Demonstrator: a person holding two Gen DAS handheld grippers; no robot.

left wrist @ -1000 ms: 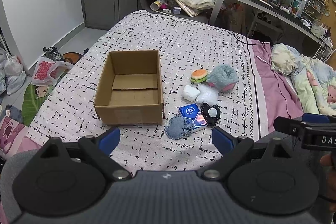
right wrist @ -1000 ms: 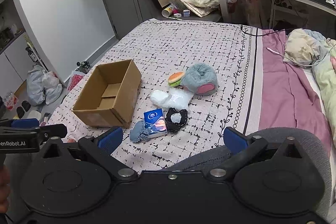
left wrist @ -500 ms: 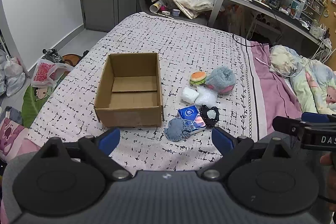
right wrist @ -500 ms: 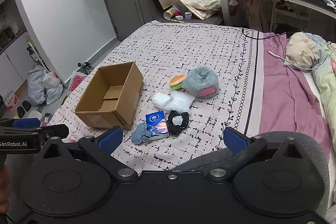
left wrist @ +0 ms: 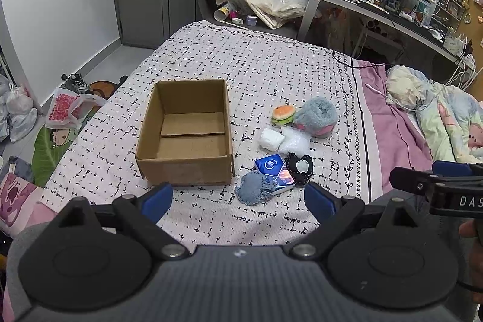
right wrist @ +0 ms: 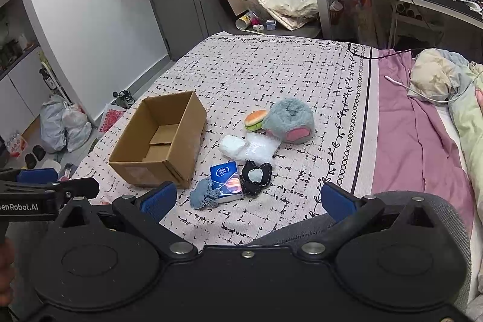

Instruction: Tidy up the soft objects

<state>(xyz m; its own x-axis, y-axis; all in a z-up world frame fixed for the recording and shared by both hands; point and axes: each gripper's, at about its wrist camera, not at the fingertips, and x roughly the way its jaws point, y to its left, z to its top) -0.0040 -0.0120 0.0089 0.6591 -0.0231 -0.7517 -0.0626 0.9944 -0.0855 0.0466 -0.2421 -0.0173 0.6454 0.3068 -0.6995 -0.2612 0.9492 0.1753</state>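
Note:
An empty cardboard box (left wrist: 184, 131) (right wrist: 160, 141) sits open on the patterned bedspread. Right of it lies a cluster of soft things: a grey-blue plush with a pink patch (left wrist: 315, 116) (right wrist: 288, 120), a burger toy (left wrist: 283, 113) (right wrist: 256, 119), a white bundle (left wrist: 271, 138) (right wrist: 231, 145), a clear bag (left wrist: 294, 142), a black frilled piece (left wrist: 299, 168) (right wrist: 256, 177), a blue tissue pack (left wrist: 273, 172) (right wrist: 226, 181) and a blue knitted piece (left wrist: 252, 192) (right wrist: 203, 195). My left gripper (left wrist: 238, 201) and right gripper (right wrist: 249, 201) hover open near the bed's front edge, both empty.
A purple sheet and crumpled blanket (left wrist: 437, 116) lie at the right. A cluttered desk (left wrist: 377, 8) stands behind the bed. Bags (left wrist: 69, 110) and other items lie on the floor at the left. A white cable (right wrist: 401, 83) rests on the purple sheet.
Both cameras have shifted slightly, so the box and soft things sit a little lower in view. Nothing on the bed has moved; both grippers stay open.

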